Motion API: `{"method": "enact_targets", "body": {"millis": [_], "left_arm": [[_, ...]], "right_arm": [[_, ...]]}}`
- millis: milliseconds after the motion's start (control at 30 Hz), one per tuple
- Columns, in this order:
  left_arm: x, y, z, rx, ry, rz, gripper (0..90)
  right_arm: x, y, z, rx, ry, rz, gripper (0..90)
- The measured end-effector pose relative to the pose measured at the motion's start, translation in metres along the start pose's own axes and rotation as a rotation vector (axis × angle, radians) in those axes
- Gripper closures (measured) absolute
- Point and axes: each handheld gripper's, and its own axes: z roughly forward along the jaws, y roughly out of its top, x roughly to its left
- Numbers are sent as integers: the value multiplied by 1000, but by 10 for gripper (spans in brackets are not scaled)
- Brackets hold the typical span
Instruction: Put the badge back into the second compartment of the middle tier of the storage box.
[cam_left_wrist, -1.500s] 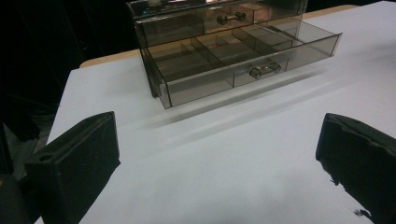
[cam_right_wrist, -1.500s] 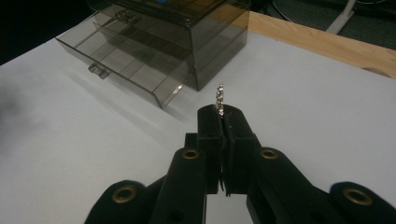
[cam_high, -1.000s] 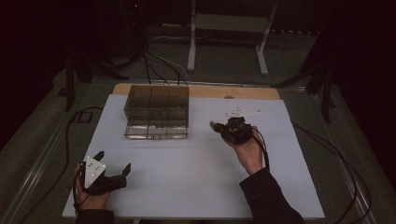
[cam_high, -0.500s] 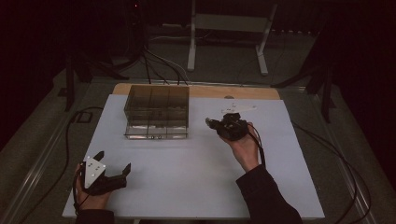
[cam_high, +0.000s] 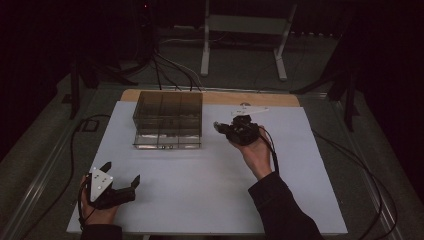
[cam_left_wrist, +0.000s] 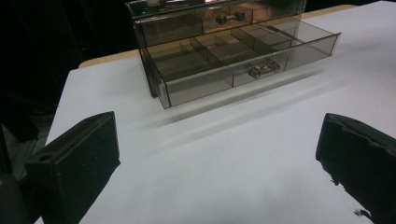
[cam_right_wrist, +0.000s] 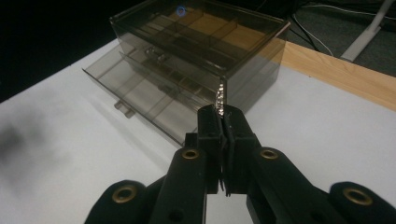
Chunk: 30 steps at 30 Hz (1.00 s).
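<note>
A smoky see-through drawer box (cam_high: 167, 107) stands at the far middle-left of the white mat, with its lower drawer (cam_left_wrist: 243, 60) pulled out and divided into compartments. My right gripper (cam_high: 218, 126) hovers just right of the box, pointing toward it. Its jaws are shut on a small silvery jewellery piece (cam_right_wrist: 220, 99) that sticks up from the tips, in front of the box's near corner (cam_right_wrist: 224, 88). My left gripper (cam_high: 121, 172) rests at the mat's front left, open with nothing between its fingers (cam_left_wrist: 74, 154), facing the open drawer (cam_high: 167, 142).
The white mat (cam_high: 200, 190) covers a wooden table whose bare edge (cam_high: 270, 98) shows at the far side. Cables (cam_high: 75, 150) run along the left and right of the table. A metal stand (cam_high: 245, 30) stands on the floor beyond.
My right gripper has shifted a little left toward the box and slightly up, still holding the silvery piece. The left gripper has stayed put.
</note>
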Motion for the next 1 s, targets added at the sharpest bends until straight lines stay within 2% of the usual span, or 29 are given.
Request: {"method": "enact_targets", "body": {"millis": [433, 600, 1000], "left_arm": [[1, 0, 0, 0, 1, 1, 4], [1, -1, 0, 1, 2, 2, 4], [1, -1, 0, 3, 1, 4, 4]], "right_arm": [[3, 9, 14, 3, 19, 7, 875], [4, 13, 21, -7, 50, 21, 875], [6, 18, 36, 0, 57, 20, 875]]}}
